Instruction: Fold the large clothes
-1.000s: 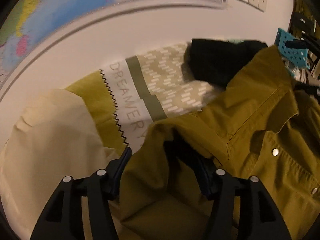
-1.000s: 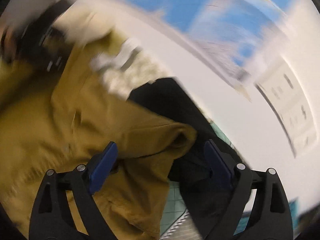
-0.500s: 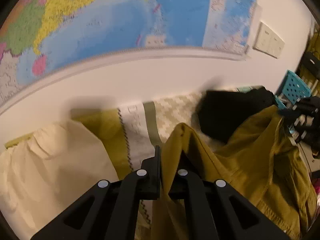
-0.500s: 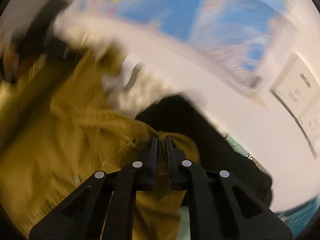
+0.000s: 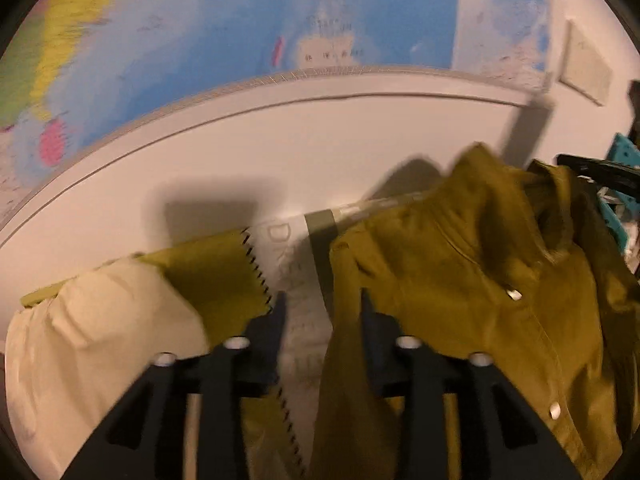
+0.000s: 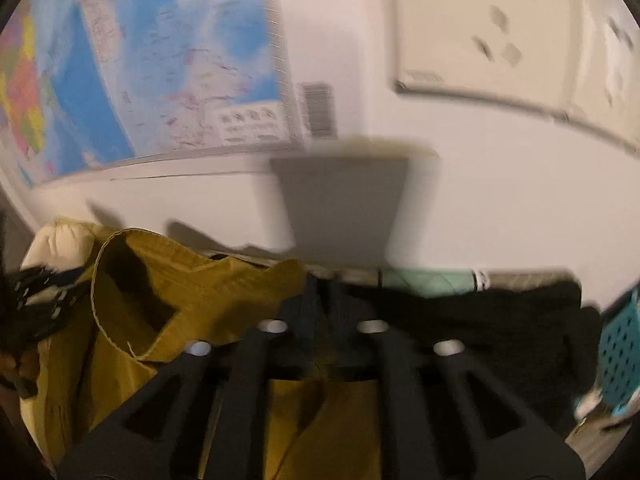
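Observation:
An olive-yellow button shirt [image 5: 460, 280] hangs bunched on the right of the left wrist view. My left gripper [image 5: 322, 310] has its jaws opening, and the shirt's edge drapes loosely against the right finger [image 5: 370, 312] without being pinched. In the right wrist view the same shirt [image 6: 192, 280] fills the lower left. My right gripper [image 6: 324, 294] shows its fingertips close together on a fold of the shirt, the jaws just starting to open. The left gripper [image 6: 36, 300] appears at that view's left edge.
A cream garment [image 5: 100, 340] and a printed cloth with a zigzag hem [image 5: 292, 256] lie under the shirt. A black garment [image 6: 480, 320] and a teal perforated basket [image 6: 620, 352] sit to the right. A world map [image 5: 240, 20] hangs on the white wall behind.
Both grippers were open around the shirt, then shut on it. The left has since opened again. The right has swung right and rolled with the shirt in it.

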Available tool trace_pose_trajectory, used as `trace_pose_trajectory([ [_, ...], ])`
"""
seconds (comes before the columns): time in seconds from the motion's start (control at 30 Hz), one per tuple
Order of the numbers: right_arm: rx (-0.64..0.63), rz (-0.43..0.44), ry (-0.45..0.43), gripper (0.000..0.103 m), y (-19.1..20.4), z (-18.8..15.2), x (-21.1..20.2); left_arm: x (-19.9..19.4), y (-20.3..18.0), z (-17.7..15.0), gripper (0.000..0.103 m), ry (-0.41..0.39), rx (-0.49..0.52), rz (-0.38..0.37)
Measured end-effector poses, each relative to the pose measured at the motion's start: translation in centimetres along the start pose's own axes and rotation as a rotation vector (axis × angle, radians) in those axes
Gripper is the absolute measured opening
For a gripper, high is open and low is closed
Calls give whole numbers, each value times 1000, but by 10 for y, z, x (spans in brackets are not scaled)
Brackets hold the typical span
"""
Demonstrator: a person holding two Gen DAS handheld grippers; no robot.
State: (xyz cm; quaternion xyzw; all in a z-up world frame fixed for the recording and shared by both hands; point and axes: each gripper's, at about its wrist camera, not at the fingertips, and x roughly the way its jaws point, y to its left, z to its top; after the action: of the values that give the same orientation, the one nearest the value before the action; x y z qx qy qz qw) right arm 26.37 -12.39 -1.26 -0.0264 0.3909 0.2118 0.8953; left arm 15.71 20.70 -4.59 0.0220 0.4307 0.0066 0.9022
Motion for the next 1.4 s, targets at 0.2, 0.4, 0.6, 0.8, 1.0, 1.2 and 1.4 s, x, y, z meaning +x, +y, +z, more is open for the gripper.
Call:
trace_pose_trajectory([
  [0.2, -12, 97, -20, 74, -21, -39, -58, -83, -8, -58, 71, -52, 44, -127],
  [0.4, -106, 153, 24, 86, -14, -122, -110, -92, -52, -127, 79, 67, 133, -255],
  [0.6, -79, 260, 127, 93, -19, -186, -127, -68, -55, -153, 13, 153, 96, -267],
  [0.8, -19, 310, 131, 12, -26, -207, -134, -110, -14, -126, 3, 33, -25, -255],
  [1.0, 58, 157, -81, 10, -75, -155, -194, -187, 84, -88, 3, -129, -167, -38],
  [1.2, 160, -34, 4, 20, -130, -135, -151, -152, 124, -99, 53, -41, -157, 398],
  [1.4, 245, -124, 93, 78, -145, -169, -116, -153, 77, -148, 58, -67, -82, 189],
])
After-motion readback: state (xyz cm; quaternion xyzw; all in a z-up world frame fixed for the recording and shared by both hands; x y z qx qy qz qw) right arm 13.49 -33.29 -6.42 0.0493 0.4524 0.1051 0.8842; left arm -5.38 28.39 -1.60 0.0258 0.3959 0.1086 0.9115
